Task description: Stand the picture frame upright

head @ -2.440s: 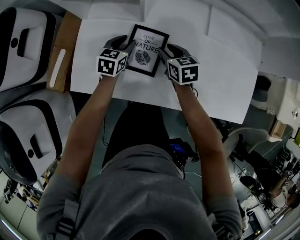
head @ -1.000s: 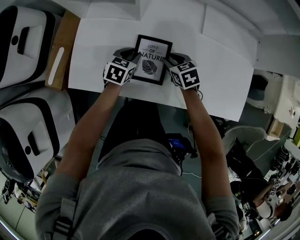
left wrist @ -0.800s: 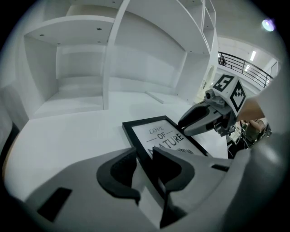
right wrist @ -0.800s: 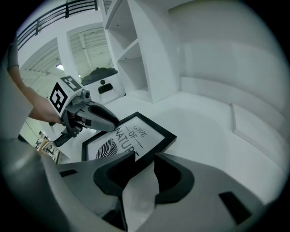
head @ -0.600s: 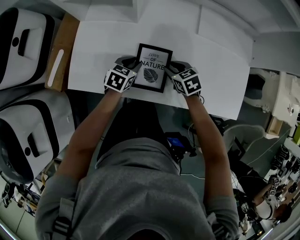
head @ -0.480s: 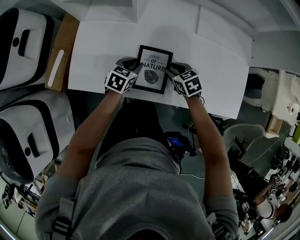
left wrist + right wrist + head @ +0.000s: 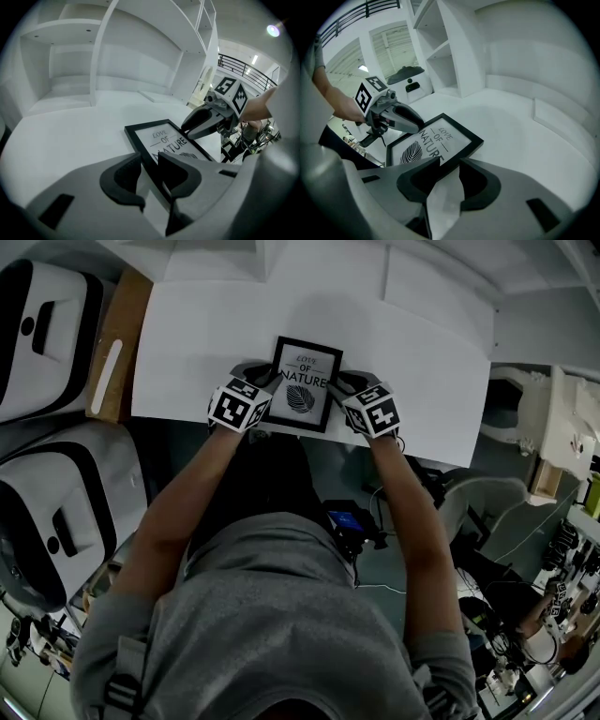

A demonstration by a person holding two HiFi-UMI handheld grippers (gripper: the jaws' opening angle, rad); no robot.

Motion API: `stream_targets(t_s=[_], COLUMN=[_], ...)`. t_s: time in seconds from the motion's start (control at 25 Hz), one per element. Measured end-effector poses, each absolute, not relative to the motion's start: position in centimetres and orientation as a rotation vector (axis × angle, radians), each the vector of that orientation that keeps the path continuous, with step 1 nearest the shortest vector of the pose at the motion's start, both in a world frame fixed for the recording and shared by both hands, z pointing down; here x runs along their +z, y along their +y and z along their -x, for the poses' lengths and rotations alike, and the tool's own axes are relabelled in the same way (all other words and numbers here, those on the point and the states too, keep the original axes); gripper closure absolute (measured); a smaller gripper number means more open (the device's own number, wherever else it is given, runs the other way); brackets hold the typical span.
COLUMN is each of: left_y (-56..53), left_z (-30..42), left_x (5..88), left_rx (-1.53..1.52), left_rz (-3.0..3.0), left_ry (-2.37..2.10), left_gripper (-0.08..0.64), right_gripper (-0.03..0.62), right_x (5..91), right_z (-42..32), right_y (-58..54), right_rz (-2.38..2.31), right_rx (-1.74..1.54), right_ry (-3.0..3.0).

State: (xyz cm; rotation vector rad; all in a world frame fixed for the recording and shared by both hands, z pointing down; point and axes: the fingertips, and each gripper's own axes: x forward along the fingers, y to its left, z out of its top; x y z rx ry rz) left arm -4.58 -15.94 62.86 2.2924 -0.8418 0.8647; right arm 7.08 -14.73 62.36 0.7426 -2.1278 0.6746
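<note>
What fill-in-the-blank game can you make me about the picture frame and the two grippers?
1. The picture frame has a border coloured ____.
2. The drawing below its words shows a ____.
3. The biggest word printed on it is ____.
4. The left gripper is at the frame's left side, and the right gripper is at its ____ side.

Missing words: black; leaf; NATURE; right.

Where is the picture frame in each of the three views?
Head view: picture frame, upper centre.
Left gripper view: picture frame, lower centre, just beyond the jaws.
Right gripper view: picture frame, centre-left, just beyond the jaws.
Shared landmark: the NATURE print on it.
</note>
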Motion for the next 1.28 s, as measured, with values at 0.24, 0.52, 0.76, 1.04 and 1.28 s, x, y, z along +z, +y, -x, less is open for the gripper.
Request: stream_targets(t_s=[0.24, 0.52, 0.76, 1.04, 1.28], left_y=[-14.8, -13.8, -13.7, -13.9, -14.0], left_z=[4.1, 3.9, 3.9, 4.1, 3.9], left_x=[62.9, 62.9, 62.8, 62.9, 63.2], left_rx=[0.858, 0.861, 0.841, 0.84, 0.876], left_rz=[-2.29, -2.284, -2.305, -2.309, -2.303], left_ry=[-0.82, -0.81, -0.826, -0.803, -0.776], left_gripper=[0.443, 0.442, 0.436, 0.41, 0.403], right_gripper=[0.449, 0.451, 0.451, 0.451, 0.449], right_x=[62.4, 62.4, 62.4, 62.4, 62.3], right_z=[-7.6, -7.8, -7.8, -7.6, -7.3], right_y=[-13.5, -12.9, -12.8, -12.9, -12.8], right_rz=[-0.744, -0.747, -0.762, -0.746, -0.711], right_rx=[0.665, 0.652, 0.632, 0.611, 0.53], right_ry=[-2.114, -2.099, -2.101, -2.086, -2.055])
